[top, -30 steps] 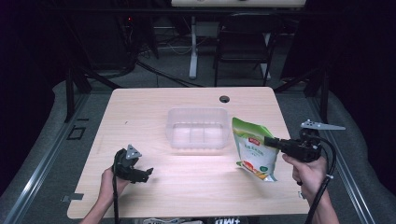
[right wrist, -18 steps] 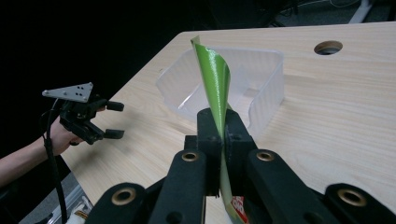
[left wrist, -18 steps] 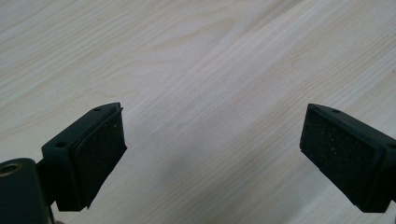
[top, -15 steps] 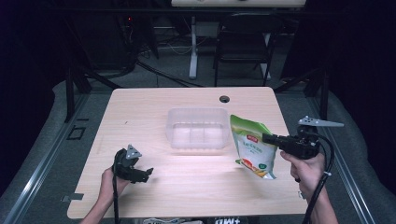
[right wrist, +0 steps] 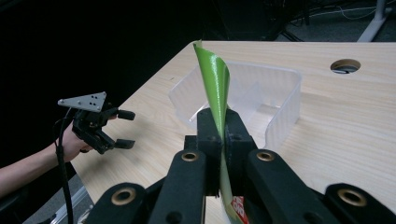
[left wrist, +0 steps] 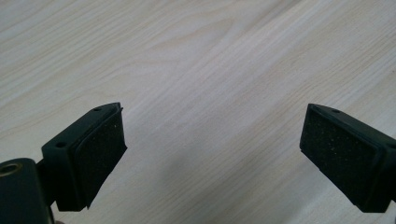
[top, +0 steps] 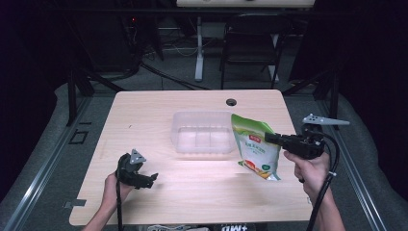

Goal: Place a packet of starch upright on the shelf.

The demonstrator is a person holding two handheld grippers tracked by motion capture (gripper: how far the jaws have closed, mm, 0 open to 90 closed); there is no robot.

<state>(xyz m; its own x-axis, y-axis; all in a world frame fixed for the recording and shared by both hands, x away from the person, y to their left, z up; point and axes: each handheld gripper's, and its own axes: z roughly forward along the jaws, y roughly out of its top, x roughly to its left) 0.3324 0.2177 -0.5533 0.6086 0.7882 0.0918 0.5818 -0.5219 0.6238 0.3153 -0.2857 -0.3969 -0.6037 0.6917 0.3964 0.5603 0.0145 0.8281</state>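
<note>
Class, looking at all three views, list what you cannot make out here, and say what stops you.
- Print on the green bag: too small in the high view; edge-on in the right gripper view.
- Bag's bottom: cut off behind the right gripper.
- Clear bin contents: blurred by its walls.
- Left gripper body: outside its own view.

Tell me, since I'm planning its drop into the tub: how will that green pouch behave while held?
The green pouch is probably floppy: its top edge curls above the right gripper, which pinches it. It looks light, hanging from one edge. Its glossy film may slip.
</note>
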